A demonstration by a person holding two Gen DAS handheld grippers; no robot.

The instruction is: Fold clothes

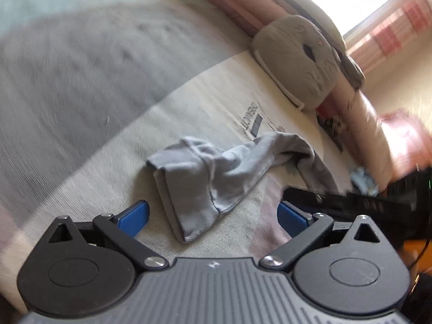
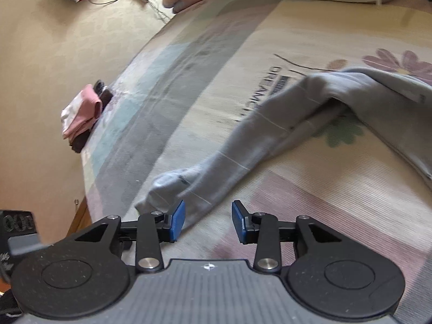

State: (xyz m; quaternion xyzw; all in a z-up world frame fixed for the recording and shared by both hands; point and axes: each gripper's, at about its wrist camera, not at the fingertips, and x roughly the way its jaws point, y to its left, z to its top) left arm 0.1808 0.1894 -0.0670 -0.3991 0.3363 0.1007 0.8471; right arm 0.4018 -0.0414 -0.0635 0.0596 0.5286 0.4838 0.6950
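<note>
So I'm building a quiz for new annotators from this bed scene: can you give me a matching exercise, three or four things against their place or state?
Things
1. grey garment
2. pink folded pile
3. grey cushion
4. left hand-held gripper

Place or state
A. at the bed's edge, beside the floor
B. open, holding nothing
C. crumpled on the middle of the bedsheet
D. at the far end of the bed

Pairs: 1-C, 2-A, 3-D, 4-B

Left tool [image 1: 213, 217], black linkage arms, blue pads [image 1: 134, 217], silver screws, ribbed grey housing
</note>
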